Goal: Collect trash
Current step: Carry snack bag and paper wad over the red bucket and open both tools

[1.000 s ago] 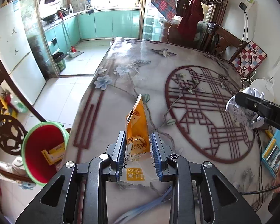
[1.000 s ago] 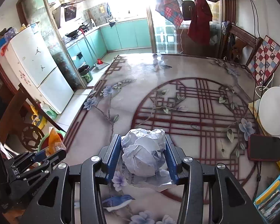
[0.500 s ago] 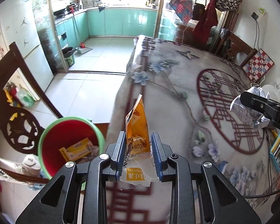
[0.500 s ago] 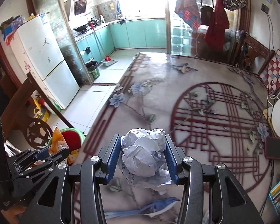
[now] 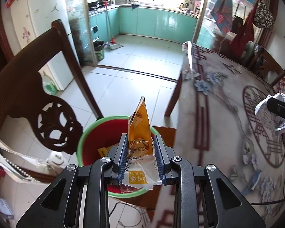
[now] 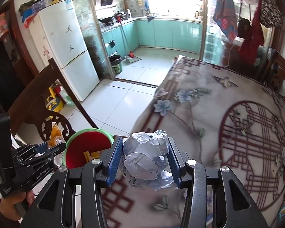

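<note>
My left gripper is shut on an orange and white snack wrapper and holds it above the red bin with a green rim, which stands on the floor beside the table. Yellow packaging lies in the bin. My right gripper is shut on a crumpled white paper ball, above the table edge just right of the bin. The left gripper also shows at the lower left of the right wrist view; the paper ball shows at the right edge of the left wrist view.
A dark carved wooden chair stands left of the bin. The table with a floral cloth lies to the right. A white fridge and a tiled floor lead to the kitchen. A cable lies below the bin.
Both grippers have swung left, off the table toward the bin. The wrapper has gone from over the table to above the bin. The paper ball has come to the table's left edge.
</note>
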### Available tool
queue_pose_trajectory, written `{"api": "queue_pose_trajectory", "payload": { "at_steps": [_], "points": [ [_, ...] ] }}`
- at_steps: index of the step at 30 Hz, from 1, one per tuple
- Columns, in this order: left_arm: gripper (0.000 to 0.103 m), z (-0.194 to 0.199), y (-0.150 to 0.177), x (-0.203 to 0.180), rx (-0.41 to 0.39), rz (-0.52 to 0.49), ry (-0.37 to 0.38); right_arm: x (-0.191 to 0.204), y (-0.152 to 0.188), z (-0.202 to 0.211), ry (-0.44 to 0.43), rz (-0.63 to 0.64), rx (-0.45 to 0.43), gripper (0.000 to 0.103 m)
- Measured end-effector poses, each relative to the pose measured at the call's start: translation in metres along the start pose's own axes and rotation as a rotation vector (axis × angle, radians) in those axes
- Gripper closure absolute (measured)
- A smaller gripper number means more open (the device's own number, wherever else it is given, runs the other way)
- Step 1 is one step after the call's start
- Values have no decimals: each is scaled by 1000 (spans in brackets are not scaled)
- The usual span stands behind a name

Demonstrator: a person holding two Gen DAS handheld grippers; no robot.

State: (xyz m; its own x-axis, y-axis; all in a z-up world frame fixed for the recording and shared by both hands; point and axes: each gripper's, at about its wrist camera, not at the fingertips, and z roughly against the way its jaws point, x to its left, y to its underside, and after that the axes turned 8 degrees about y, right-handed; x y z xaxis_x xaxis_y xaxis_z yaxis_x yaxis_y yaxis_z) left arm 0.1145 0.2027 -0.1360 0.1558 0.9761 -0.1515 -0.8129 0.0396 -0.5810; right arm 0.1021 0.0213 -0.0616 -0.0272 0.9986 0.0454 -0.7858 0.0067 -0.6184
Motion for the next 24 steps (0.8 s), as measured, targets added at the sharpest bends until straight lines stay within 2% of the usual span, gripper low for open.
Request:
{"api": "queue_pose_trajectory", "payload": {
  "at_steps": [5, 14, 24],
  "points": [
    [77, -4, -1, 28, 7, 33, -18, 28, -9, -11, -22, 45, 11, 59],
    [77, -23, -2, 67, 60, 141, 13, 70, -15, -41, -72, 118, 36, 59],
    [77, -60, -7, 92, 138, 259, 81, 100, -5, -91, -262, 141, 107, 59]
  ]
}}
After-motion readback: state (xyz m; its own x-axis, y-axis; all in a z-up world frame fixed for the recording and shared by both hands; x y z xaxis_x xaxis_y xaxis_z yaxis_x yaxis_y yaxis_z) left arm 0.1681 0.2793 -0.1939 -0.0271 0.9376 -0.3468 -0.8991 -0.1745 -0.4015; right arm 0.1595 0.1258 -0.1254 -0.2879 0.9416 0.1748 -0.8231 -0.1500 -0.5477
